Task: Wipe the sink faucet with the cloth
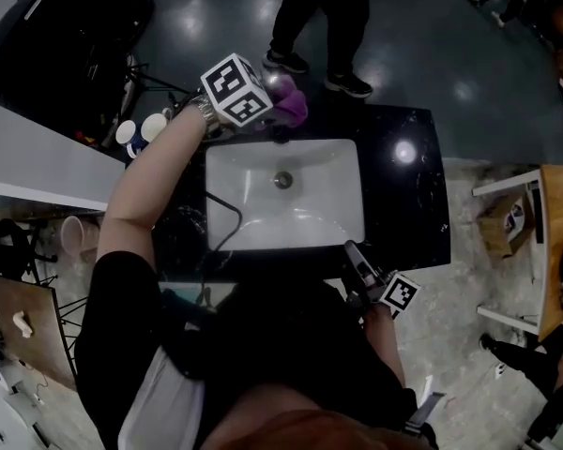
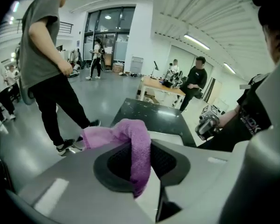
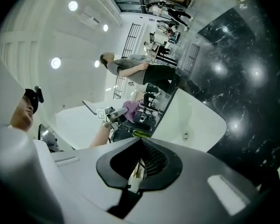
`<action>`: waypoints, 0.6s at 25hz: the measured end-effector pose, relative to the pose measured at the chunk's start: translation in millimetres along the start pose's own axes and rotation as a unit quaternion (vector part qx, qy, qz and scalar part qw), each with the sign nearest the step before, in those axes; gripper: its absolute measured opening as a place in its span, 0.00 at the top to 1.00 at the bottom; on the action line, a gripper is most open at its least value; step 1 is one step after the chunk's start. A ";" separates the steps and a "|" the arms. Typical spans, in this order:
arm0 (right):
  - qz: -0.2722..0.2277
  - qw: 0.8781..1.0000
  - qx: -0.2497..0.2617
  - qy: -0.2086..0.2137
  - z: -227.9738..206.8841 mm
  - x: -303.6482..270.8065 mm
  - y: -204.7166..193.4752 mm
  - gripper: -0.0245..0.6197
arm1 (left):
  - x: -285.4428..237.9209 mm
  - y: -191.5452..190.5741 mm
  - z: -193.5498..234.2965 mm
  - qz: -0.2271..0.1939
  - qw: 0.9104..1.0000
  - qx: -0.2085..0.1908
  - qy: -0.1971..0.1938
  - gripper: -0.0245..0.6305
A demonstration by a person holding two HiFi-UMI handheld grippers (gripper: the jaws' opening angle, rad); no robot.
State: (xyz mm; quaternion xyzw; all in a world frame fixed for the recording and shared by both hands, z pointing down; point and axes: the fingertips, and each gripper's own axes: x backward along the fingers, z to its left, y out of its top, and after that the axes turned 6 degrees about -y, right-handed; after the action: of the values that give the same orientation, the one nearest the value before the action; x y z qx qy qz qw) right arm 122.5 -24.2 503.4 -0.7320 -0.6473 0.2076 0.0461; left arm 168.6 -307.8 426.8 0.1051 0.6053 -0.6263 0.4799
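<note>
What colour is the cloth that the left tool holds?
Purple. The cloth shows best in the left gripper view.

Faucet: not discernible in the head view, masked beneath the left gripper (image 1: pixel 270 101) and its cloth (image 1: pixel 296 109). Bystander (image 1: pixel 319 17) beyond that gripper: cropped by the top edge.

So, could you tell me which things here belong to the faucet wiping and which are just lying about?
For the job: cloth, gripped in the left tongs; sink. I cannot make out the faucet behind them.
Lying about: two cups; cable on the counter; right tongs, shut.
</note>
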 end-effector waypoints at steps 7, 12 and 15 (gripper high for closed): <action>-0.010 1.000 -0.002 0.010 3.0 3.8 5.9 0.95 | -16.5 -30.1 -41.2 0.014 0.999 0.011 -0.030 0.84; -0.008 1.000 -0.007 0.006 -1.8 4.6 10.7 0.95 | -28.5 -58.4 -38.7 -0.009 0.999 0.050 -0.019 0.84; -0.003 1.000 -0.012 0.004 -4.3 0.1 11.4 0.95 | -22.0 -60.1 -11.2 -0.050 0.995 0.082 0.032 0.84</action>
State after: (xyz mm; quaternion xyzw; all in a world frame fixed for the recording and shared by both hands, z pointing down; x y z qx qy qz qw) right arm 134.7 -25.0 503.5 -0.7316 -0.6514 0.1967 0.0409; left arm 131.1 -299.4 479.2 0.1337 0.5713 -0.6933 0.4184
